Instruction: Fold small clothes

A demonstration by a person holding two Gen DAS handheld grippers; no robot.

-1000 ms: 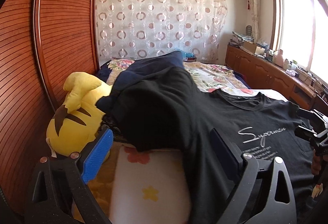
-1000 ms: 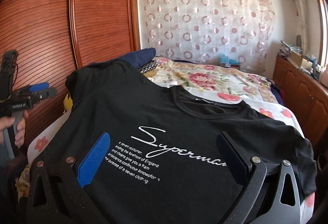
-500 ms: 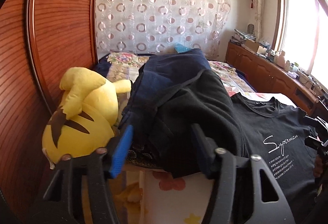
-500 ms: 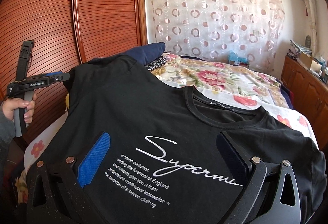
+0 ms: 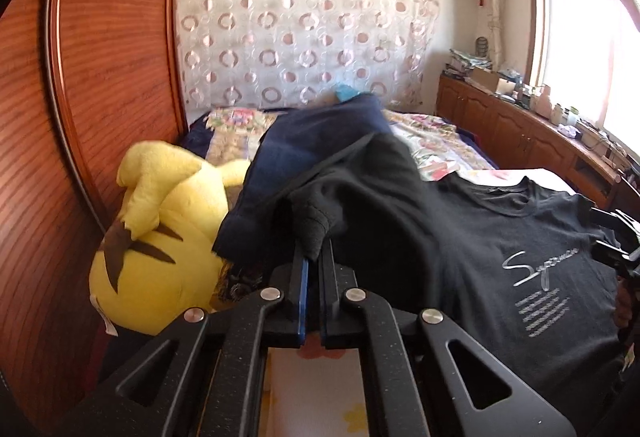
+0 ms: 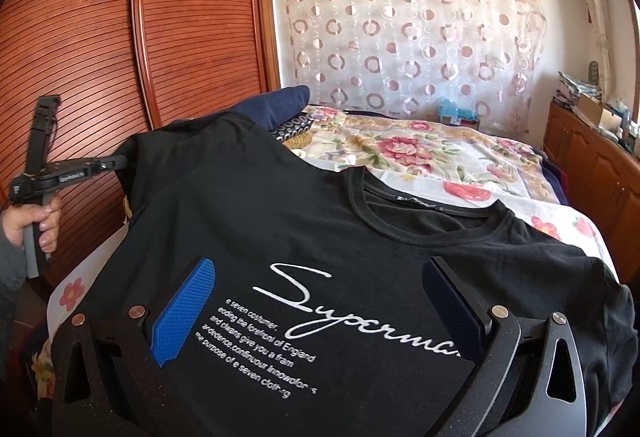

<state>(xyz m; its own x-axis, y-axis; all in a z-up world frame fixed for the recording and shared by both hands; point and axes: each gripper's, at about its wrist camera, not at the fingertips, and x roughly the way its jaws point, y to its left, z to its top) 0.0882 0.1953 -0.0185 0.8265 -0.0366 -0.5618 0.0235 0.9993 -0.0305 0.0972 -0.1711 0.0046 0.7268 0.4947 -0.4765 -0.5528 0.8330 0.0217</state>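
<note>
A black T-shirt [image 6: 304,221] with white script lettering lies spread face up across the near end of the bed [image 6: 432,153], its round collar pointing toward the circle-patterned curtain [image 6: 400,37]. The left claw [image 5: 313,257] is closed tight on the shirt's left sleeve edge, a fold of black cloth pinched between its blue pads [image 5: 304,289]; a person's hand [image 6: 38,221] grips its handle by the slatted wooden wardrobe doors [image 6: 120,57]. The right claw [image 6: 316,301] hovers over the printed chest with its jaws spread wide, nothing between them. Under the raised sleeve sits a navy garment [image 5: 312,141], bunched up, and just beside it a yellow plush toy [image 5: 160,237] leans against the wardrobe. A low wooden cabinet [image 5: 520,133] runs under the window, its top crowded with small bottles and a cardboard box [image 5: 484,76]; what the box holds I cannot tell. A blue packet [image 6: 456,113] lies at the far end of the bed.
</note>
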